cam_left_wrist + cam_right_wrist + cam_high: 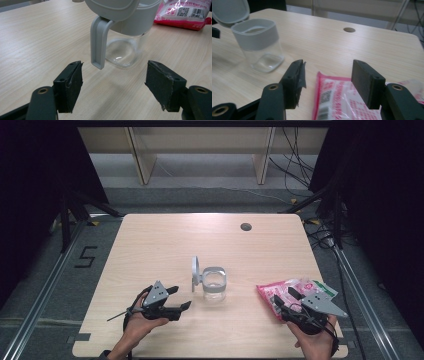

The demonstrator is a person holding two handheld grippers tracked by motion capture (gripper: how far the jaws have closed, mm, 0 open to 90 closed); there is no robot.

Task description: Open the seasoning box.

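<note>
**Hovering tongs beside jar and packet**

Spreading wide, the right gripper [283, 301] has its jaws over the near end of the pink packet [287, 292] without pressing it, close to the table's [165, 240] right edge. Left gripper [181, 297] stands spread too, empty, just short of the clear jar [214, 287] at mid-table, whose grey lid [195, 270] is flipped up.

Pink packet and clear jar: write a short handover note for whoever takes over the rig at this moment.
Left gripper: open, holding nothing, aimed at the clear jar mid-table.
Right gripper: open, jaws over the pink packet at the right side of the table, not clamped on it.
Done: the jar's grey lid stands flipped open; the jar looks empty.
Left: probably grip the packet and bring it to the jar.
</note>
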